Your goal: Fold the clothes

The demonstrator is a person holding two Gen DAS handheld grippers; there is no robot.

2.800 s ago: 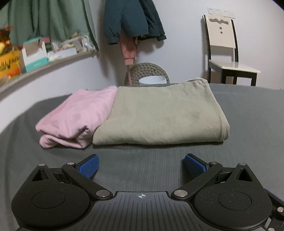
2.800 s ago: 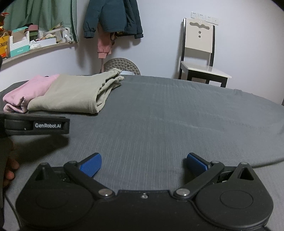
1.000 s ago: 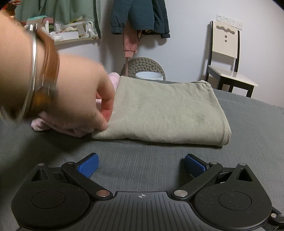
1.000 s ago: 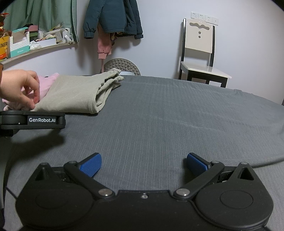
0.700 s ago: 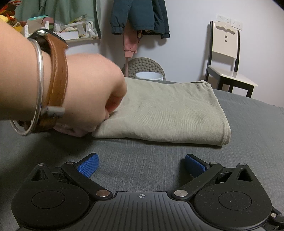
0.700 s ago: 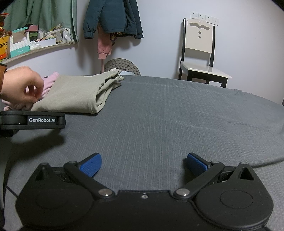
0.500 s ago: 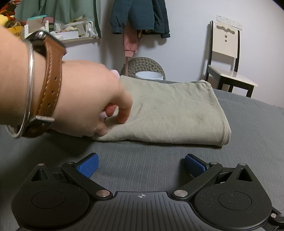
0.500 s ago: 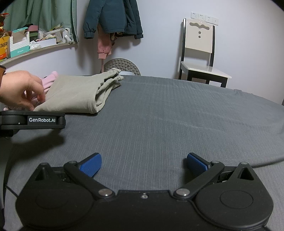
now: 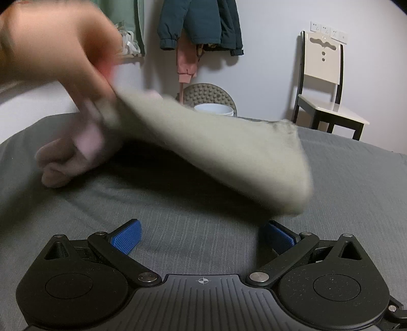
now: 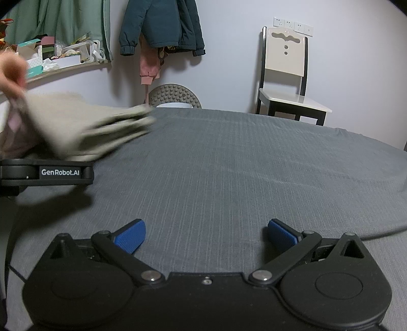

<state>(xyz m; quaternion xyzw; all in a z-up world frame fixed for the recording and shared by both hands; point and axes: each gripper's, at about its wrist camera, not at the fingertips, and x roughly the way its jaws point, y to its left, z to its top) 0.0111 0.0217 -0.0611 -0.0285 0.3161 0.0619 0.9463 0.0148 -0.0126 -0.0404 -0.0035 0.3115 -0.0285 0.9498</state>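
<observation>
A bare hand [image 9: 56,48] grips the left edge of the folded olive-green garment [image 9: 223,152] and lifts it off the grey cloth-covered table [image 9: 178,203], together with part of the folded pink garment [image 9: 84,142]; both are blurred. My left gripper [image 9: 202,235] lies on the table, open and empty, just in front of the lifted clothes. My right gripper [image 10: 206,235] lies open and empty further right. In the right wrist view the hand [image 10: 11,73], the olive garment [image 10: 89,127] and the left gripper's body [image 10: 47,173] show at the left.
A cream chair [image 9: 325,84] stands behind the table at the right. A dark teal jacket [image 9: 201,23] hangs on the wall above a round studded stool [image 9: 208,96] and a white bucket [image 9: 213,109]. A cluttered shelf [image 10: 61,58] runs along the left wall.
The hand that was pinching the garments' left edge has risen, lifting the olive garment and the pink one off the table. Neither gripper has moved.
</observation>
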